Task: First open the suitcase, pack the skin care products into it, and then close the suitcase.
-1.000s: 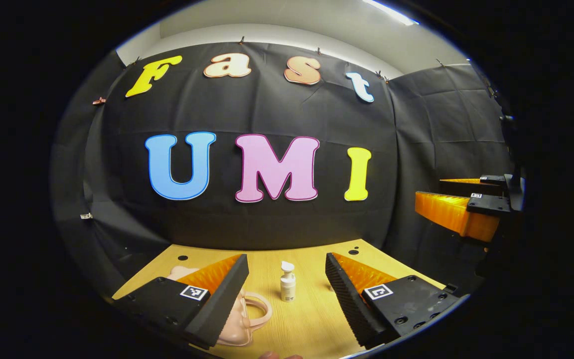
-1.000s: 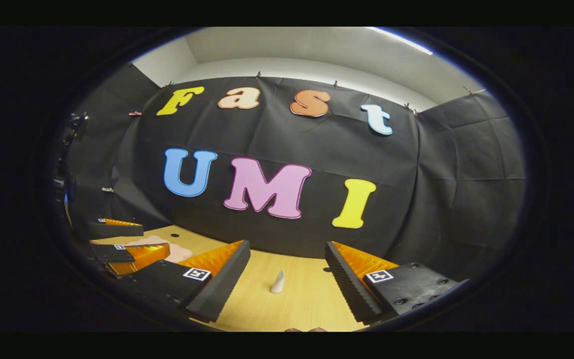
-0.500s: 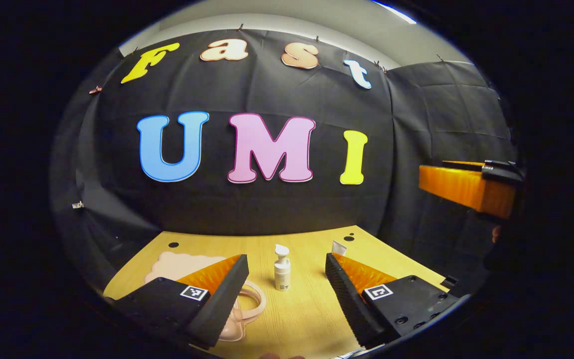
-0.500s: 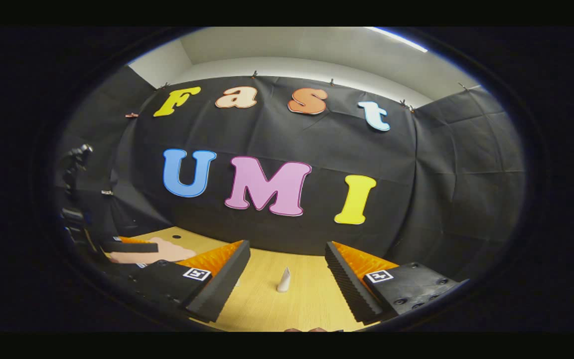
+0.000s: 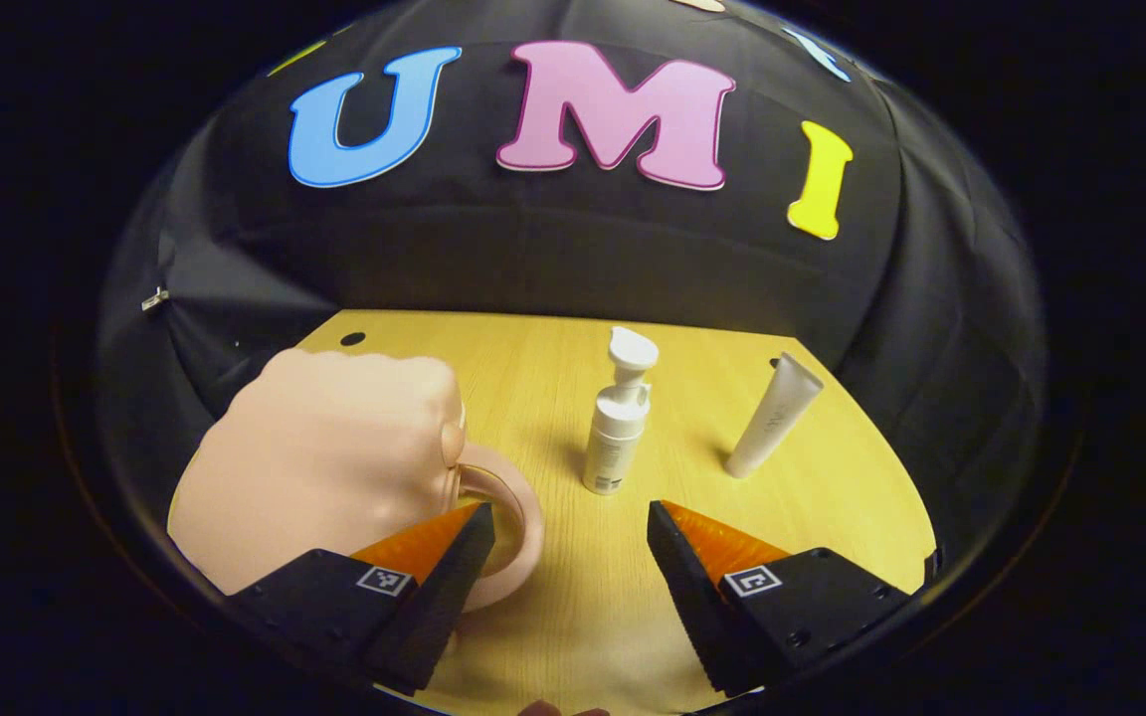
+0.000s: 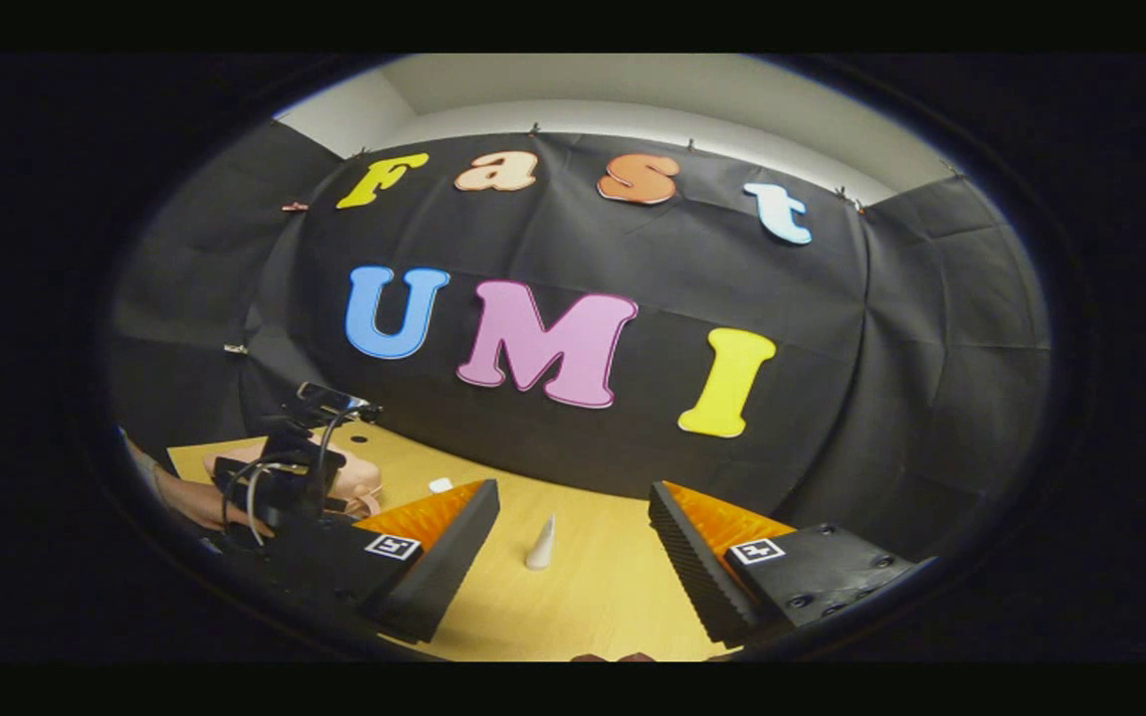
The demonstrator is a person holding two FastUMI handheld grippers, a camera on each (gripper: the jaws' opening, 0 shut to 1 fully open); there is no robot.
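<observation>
A small pink suitcase [image 5: 324,457] with a loop handle [image 5: 513,517] lies shut on the wooden table [image 5: 573,617], at the left in the left gripper view. A white pump bottle [image 5: 618,423] stands upright right of it. A white tube [image 5: 772,416] stands on its cap farther right. My left gripper [image 5: 568,527] hangs open above the table, its left finger just over the handle. In the right gripper view the tube [image 6: 540,543] stands between the fingers of my open right gripper [image 6: 573,507], farther off. The suitcase [image 6: 359,477] shows at the left there, behind the left gripper's body.
The black cloth wall closes the back of the table. Small dark holes [image 5: 352,339] mark the table's far corners. A hand and sleeve [image 6: 185,497] hold the left gripper's body [image 6: 285,477] over the suitcase in the right gripper view.
My left gripper has tilted down and moved closer over the suitcase, so the table and products fill more of its view. The right gripper barely moved.
</observation>
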